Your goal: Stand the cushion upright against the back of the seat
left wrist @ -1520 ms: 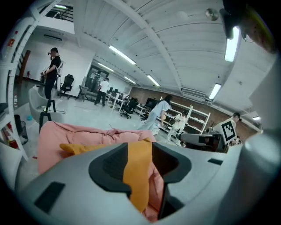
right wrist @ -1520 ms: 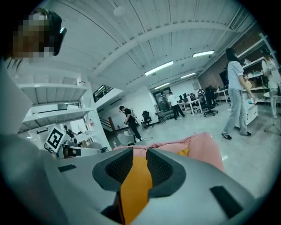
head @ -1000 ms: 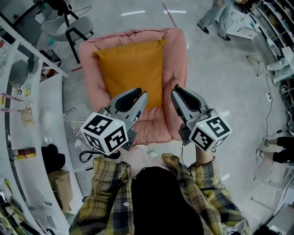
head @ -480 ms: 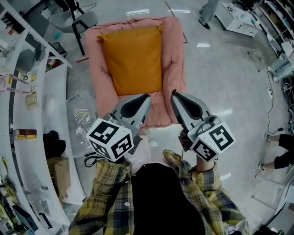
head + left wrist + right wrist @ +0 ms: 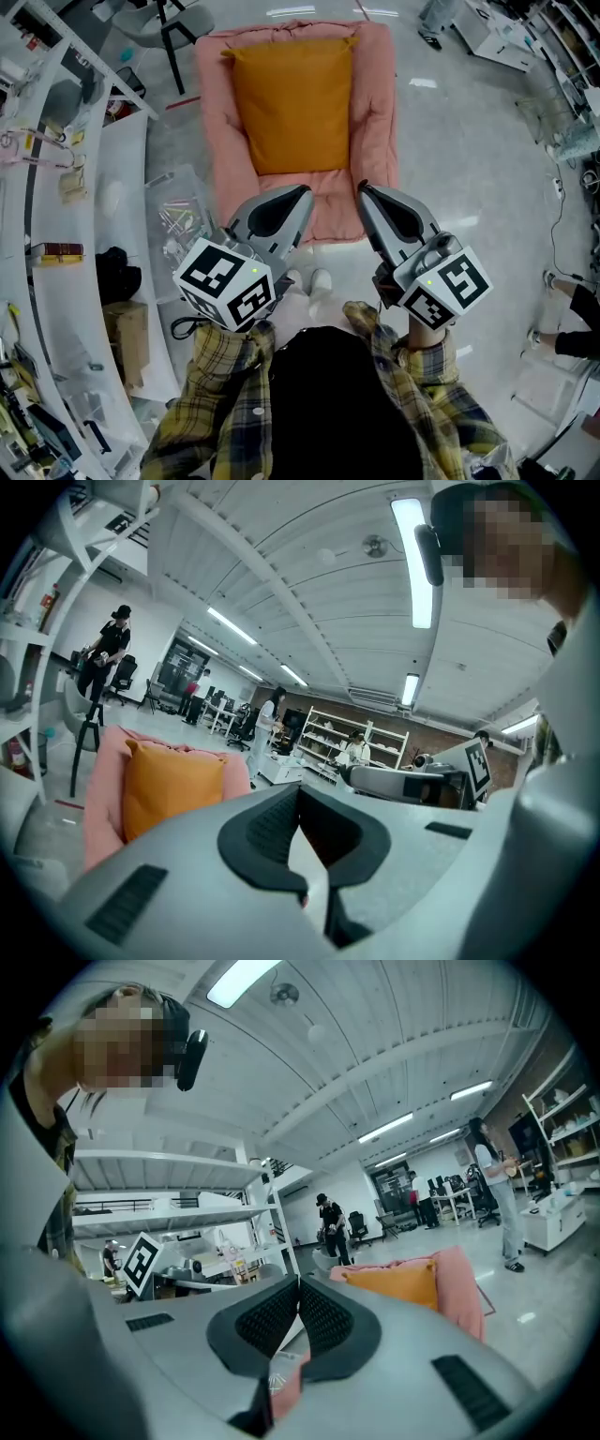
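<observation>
An orange cushion [image 5: 295, 103] stands against the back of the pink padded seat [image 5: 378, 131], its lower edge on the seat pad. Both grippers hang in front of the seat's near edge, clear of the cushion. My left gripper [image 5: 307, 191] is shut and empty; its jaws have just been closing with nothing between them. The same holds for my right gripper [image 5: 362, 187]. In the left gripper view the cushion [image 5: 173, 785] shows beyond the closed left gripper [image 5: 300, 791]. In the right gripper view the cushion [image 5: 398, 1283] sits right of the closed right gripper [image 5: 298, 1283].
White curved shelving [image 5: 56, 187] runs along the left. A clear plastic bag [image 5: 173, 225] lies on the floor beside the seat, a cardboard box [image 5: 127, 333] nearer me. A black stool [image 5: 173, 37] stands behind the seat. People [image 5: 330, 1222] stand farther off.
Both grippers have drawn back from over the seat front toward me, and their jaws have closed. The cushion stays leaning on the seat back.
</observation>
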`<move>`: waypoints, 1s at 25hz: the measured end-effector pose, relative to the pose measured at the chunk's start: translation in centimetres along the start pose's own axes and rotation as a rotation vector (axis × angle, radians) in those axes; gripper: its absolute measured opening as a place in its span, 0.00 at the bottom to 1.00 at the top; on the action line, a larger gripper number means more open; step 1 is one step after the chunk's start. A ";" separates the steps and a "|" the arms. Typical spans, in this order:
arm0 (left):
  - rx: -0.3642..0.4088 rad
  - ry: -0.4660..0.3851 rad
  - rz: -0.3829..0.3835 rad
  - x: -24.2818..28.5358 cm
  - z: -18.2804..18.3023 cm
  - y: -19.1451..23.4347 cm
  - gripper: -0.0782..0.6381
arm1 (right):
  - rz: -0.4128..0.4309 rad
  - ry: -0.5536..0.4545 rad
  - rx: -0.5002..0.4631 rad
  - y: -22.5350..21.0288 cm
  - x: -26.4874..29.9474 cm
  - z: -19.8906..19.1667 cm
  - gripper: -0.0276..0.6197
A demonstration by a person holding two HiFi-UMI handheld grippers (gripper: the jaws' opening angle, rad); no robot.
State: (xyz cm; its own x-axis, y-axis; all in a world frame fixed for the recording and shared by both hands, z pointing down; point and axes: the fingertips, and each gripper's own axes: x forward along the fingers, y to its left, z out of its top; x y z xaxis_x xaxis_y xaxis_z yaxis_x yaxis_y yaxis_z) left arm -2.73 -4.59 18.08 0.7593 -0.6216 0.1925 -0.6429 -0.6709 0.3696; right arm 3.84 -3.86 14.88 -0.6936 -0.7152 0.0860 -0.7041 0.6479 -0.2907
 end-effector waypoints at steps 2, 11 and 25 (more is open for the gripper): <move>0.026 0.009 -0.002 -0.8 0.1 0.3 0.12 | 0.007 0.013 -0.001 0.8 0.7 -0.4 0.08; 0.070 0.049 0.000 -2.9 0.1 2.2 0.12 | 0.029 0.052 -0.014 2.3 1.6 -1.4 0.08; 0.113 0.108 -0.087 -2.9 -0.2 0.4 0.12 | 0.044 0.071 -0.006 1.8 1.1 -2.1 0.08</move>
State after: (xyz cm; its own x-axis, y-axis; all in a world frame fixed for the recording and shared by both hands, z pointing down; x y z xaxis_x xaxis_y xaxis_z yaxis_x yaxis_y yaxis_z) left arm -5.20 -2.96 17.81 0.8151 -0.5160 0.2631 -0.5768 -0.7651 0.2863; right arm 1.49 -2.88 16.39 -0.7326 -0.6658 0.1411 -0.6737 0.6799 -0.2897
